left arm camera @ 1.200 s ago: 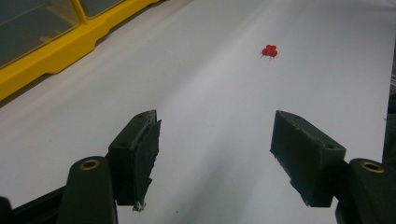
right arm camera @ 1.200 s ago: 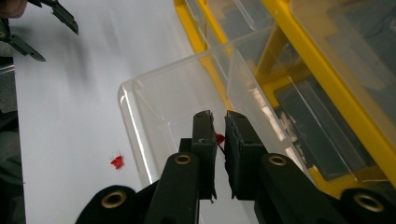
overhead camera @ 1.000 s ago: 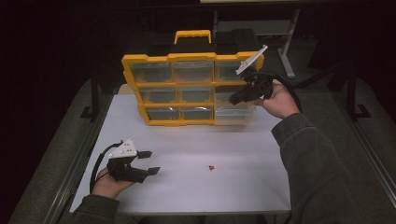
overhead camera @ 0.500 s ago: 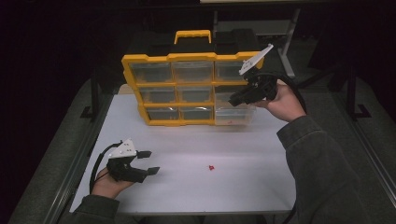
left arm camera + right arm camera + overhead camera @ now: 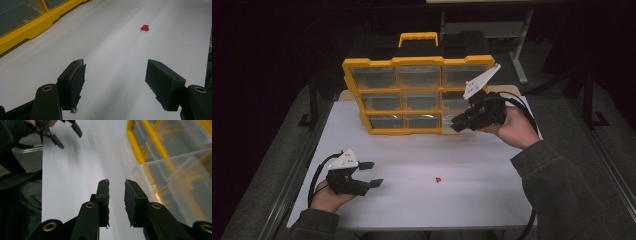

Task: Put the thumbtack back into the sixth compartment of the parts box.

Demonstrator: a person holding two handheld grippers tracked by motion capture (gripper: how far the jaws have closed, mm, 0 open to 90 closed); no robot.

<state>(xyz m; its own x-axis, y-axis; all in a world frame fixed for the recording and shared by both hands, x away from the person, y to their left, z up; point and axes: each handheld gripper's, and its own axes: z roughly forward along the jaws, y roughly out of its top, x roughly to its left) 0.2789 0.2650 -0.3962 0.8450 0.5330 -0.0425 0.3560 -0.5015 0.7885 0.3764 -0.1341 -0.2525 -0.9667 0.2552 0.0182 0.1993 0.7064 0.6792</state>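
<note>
Right gripper view: right gripper [image 5: 117, 185] jaws just opening, nothing between, beside clear drawer [image 5: 175, 185]

The red thing [image 5: 438, 179] on the table is too small to identify; organizer [image 5: 172, 157] is blurred & cut off by the edge.

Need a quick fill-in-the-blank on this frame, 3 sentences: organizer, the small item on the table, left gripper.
1. The drawer organizer standing at the back of the white table has a frame coloured ____.
2. The small object lying on the table between the two hands is coloured ____.
3. The left gripper has its jaws ____, with nothing between them.

Missing words: yellow; red; open
</note>
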